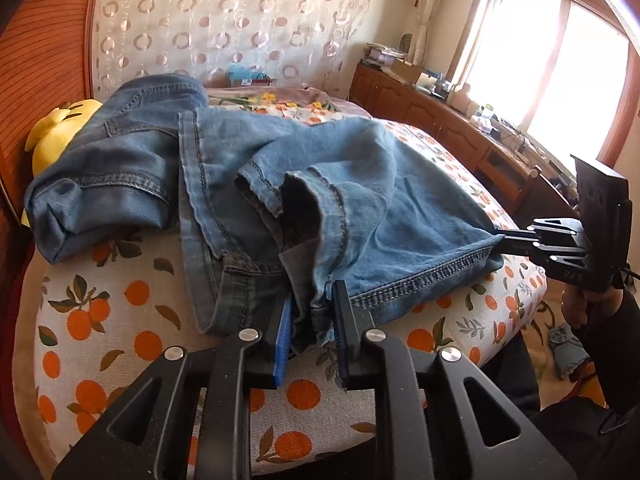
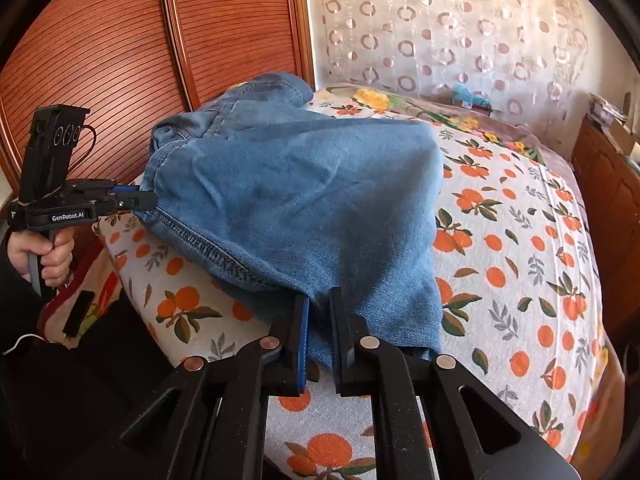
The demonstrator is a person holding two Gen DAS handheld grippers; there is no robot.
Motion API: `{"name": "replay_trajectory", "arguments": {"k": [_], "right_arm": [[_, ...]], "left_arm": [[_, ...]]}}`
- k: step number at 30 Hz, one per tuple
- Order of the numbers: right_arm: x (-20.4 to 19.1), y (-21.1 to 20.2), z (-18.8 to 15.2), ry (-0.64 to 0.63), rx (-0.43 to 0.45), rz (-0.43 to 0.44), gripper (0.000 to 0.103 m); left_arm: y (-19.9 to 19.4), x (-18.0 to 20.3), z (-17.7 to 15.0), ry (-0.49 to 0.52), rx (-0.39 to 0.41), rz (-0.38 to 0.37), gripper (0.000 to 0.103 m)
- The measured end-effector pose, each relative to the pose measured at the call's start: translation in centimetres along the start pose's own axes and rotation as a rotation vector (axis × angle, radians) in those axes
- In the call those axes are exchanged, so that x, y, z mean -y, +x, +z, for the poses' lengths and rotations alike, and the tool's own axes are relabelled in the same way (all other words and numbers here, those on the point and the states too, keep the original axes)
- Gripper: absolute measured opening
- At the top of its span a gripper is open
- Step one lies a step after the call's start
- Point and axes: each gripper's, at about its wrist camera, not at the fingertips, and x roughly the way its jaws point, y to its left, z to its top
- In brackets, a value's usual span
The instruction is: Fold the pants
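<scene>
Blue jeans [image 1: 360, 184] lie rumpled and partly folded across a bed covered by an orange-print sheet [image 1: 100, 320]. My left gripper [image 1: 312, 304] is at the near edge, shut on bunched denim by the stitched hem. In the same view my right gripper [image 1: 496, 240] pinches the jeans' right corner. The right wrist view shows the jeans [image 2: 300, 200] draped over the bed corner, with the right gripper [image 2: 318, 300] shut on the near denim edge. There the left gripper [image 2: 148, 200] clamps the far left end of the stitched hem, held by a hand [image 2: 56, 256].
A yellow plush toy [image 1: 60, 132] sits under the jeans at the left. Ribbed wooden panels [image 2: 100, 60] stand behind the bed. A wooden cabinet [image 1: 440, 120] with clutter runs under the window. A patterned curtain [image 2: 440, 20] hangs at the far side.
</scene>
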Motion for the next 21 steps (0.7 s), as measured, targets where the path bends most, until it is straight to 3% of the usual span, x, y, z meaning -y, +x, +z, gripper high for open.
{"name": "replay_trajectory", "arguments": {"k": [9,11,12,17,21], "right_arm": [[-0.2,-3.2,0.5,0.002,0.069,-0.016,0.02],[-0.1,-3.6,0.9,0.006,0.088,-0.034,0.024],[-0.1,-3.4,1.0,0.008,0.094,-0.041,0.026],[-0.7,-0.6,1.2,0.015,0.102,-0.072,0.034],[-1.3,2.4,1.1,0.003,0.099,-0.1,0.039]], "left_arm": [[-1.5,-1.6,0.9,-0.027,0.032,0.065,0.035],[-1.6,-1.9,1.4,-0.034,0.038,0.073,0.043],[-1.6,-2.1,1.7,-0.035,0.044,0.078,0.049],[-0.9,-1.8,3.4,0.003,0.062,0.088,0.059],[0.2,-1.5,5.1,0.042,0.081,0.108,0.06]]}}
